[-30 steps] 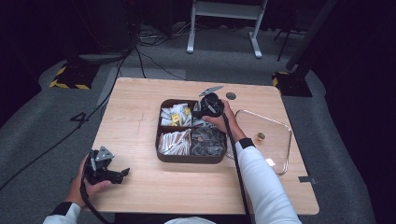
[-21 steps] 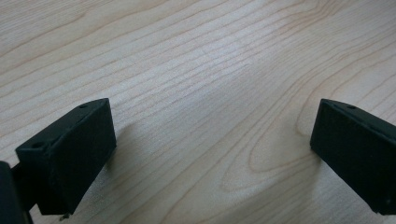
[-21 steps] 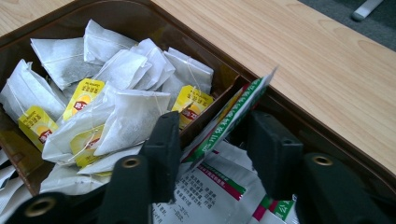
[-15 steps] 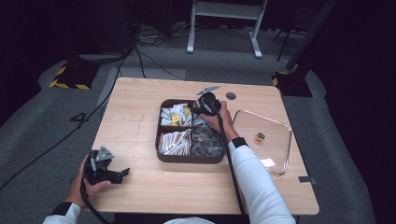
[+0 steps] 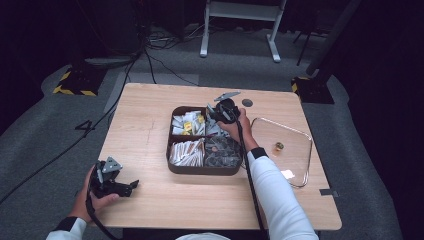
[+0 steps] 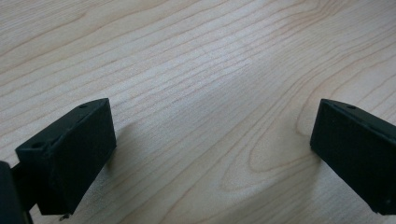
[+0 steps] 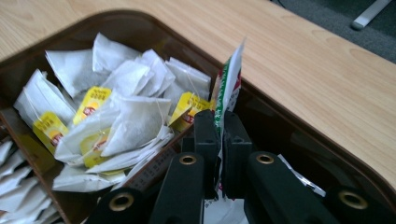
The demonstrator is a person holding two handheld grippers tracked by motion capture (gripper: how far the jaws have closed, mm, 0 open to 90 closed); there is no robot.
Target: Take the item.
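right hand-held gripper (image 7: 219, 140) jaws just closed | clamped on sachet (image 7: 229, 88), upright between them | over tray (image 7: 154, 28) far-right compartment

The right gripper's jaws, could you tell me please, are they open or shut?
Shut on a thin sachet: the right gripper has just been closing, and its jaws now pinch the packet, which stands on edge above the dark tray.

A compartmented tray (image 5: 204, 169) sits mid-table (image 5: 150, 120), with tea bags (image 5: 186, 123) in its far-left compartment. A glass lid (image 5: 295, 165) lies just right of the tray, and the left gripper (image 5: 131, 186) rests near the table's front-left corner.
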